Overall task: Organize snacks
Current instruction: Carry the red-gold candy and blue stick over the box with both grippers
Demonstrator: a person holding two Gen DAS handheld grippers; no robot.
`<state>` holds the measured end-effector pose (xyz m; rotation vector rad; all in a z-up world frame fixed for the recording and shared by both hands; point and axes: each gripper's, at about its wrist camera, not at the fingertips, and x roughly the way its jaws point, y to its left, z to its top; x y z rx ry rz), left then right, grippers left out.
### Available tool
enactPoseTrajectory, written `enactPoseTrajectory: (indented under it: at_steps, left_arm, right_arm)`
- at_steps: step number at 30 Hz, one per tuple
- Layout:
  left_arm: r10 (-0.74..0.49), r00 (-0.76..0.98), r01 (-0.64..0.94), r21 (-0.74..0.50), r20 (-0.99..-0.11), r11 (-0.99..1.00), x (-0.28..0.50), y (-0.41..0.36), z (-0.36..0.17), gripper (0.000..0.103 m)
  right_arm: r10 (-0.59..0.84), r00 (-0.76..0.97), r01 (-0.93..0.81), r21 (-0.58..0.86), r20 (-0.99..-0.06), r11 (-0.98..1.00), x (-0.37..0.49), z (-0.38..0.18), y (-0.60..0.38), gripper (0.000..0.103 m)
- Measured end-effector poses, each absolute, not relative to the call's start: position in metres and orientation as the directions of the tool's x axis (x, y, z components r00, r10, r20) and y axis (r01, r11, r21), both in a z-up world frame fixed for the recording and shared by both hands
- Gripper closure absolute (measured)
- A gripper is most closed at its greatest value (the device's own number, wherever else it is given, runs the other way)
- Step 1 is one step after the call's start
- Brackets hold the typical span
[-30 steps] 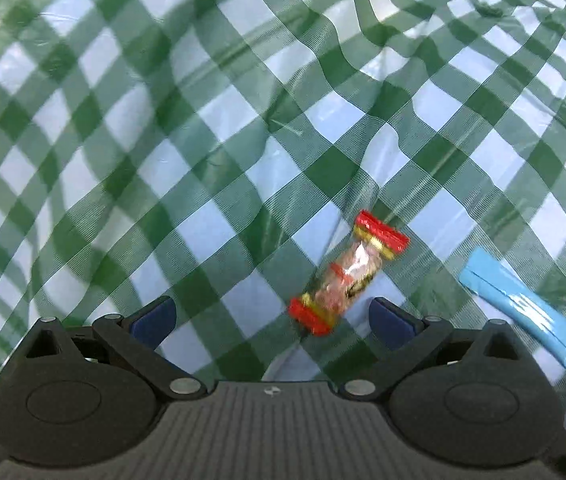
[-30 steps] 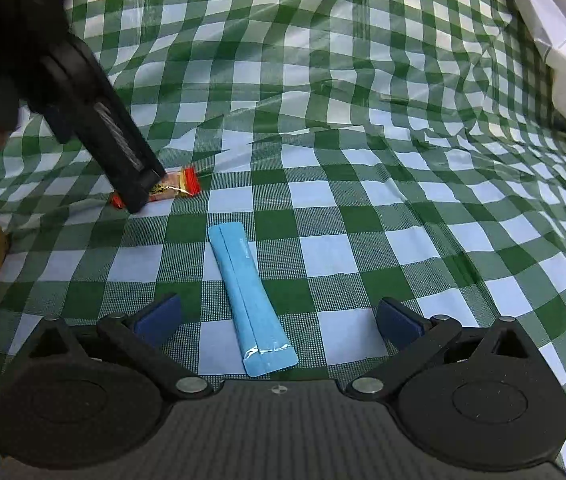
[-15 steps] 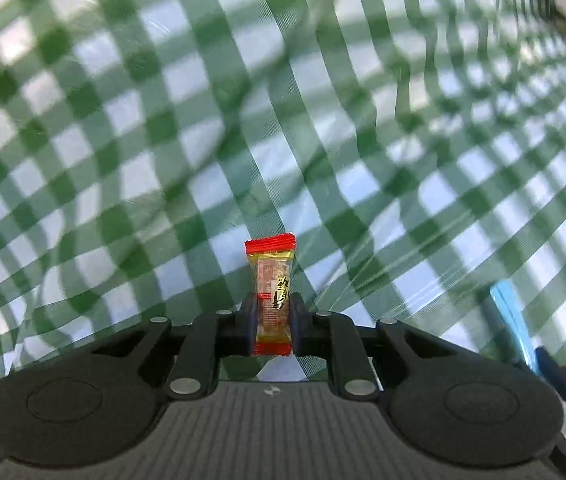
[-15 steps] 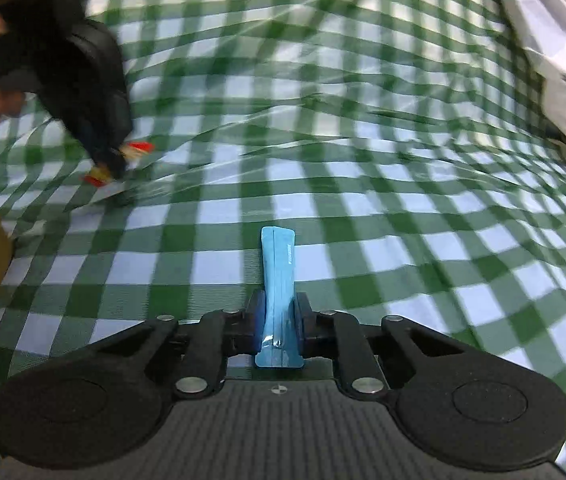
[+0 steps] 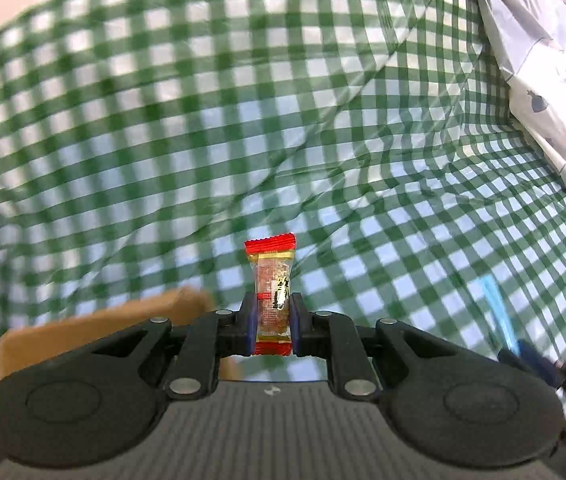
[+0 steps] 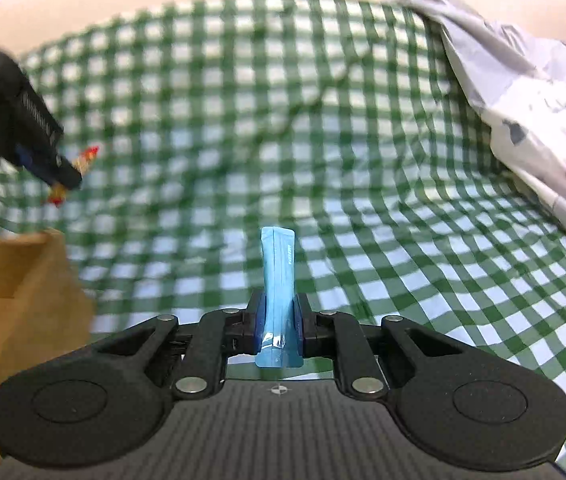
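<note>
My left gripper [image 5: 270, 325] is shut on a small candy in a clear wrapper with red ends [image 5: 272, 292], held upright above the green checked cloth [image 5: 243, 120]. My right gripper [image 6: 278, 325] is shut on a long light-blue snack packet [image 6: 278, 276], also lifted off the cloth. In the right wrist view the left gripper [image 6: 59, 174] shows at the left with the candy [image 6: 87, 156] sticking out. In the left wrist view the blue packet [image 5: 497, 312] shows at the lower right.
A wooden box [image 6: 11, 280] stands at the left, its corner also low in the left wrist view [image 5: 95, 328]. A crumpled white printed sheet [image 6: 531, 100] lies at the right edge of the cloth.
Both grippers closed on their snacks, the left on the candy and the right on the blue packet, and lifted them off the cloth. The wooden box has come into view.
</note>
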<state>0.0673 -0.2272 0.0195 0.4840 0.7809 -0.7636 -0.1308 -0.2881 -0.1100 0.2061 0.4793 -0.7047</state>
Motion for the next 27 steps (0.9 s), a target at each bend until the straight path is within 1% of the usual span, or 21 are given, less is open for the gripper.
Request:
enactPoseTrajectory:
  at_steps: [3,7,12,17,22,27]
  left_arm:
    - [-0.405,0.505,0.735,0.134,-0.763,0.664,0.038,-0.178,0.034,0.085]
    - [-0.371,0.533,0.721,0.179,-0.761,0.669,0.003,-0.114,0.049,0.085]
    - [-0.330,0.545,0.678,0.173,-0.771,0.715,-0.037,-0.036,0.057,0.085]
    - [-0.280,0.538,0.617,0.145,-0.795,0.773,-0.073,0.038,0.050,0.085]
    - [-0.257,0.545,0.559,0.118,-0.798,0.821,-0.098,0.093,0.045,0.085]
    - [-0.270,0.554,0.549,0.102,-0.788,0.829,-0.122,0.118,0.041,0.085]
  right_arm:
    - [-0.531,0.701,0.622,0.044,-0.477,0.782,-0.146,-0.084,-0.256,0.087]
    - [-0.438,0.758,0.540,0.087,-0.484,0.837,-0.163,-0.057,-0.206,0.087]
    - [-0.323,0.809,0.426,0.110,-0.491,0.898,-0.180,-0.033,-0.135,0.087]
    - [-0.226,0.835,0.316,0.101,-0.502,0.943,-0.196,-0.020,-0.066,0.087]
    - [-0.179,0.839,0.257,0.084,-0.514,0.963,-0.209,-0.013,-0.022,0.087]
    - [-0.177,0.843,0.231,0.045,-0.507,0.972,-0.224,-0.005,0.007,0.087]
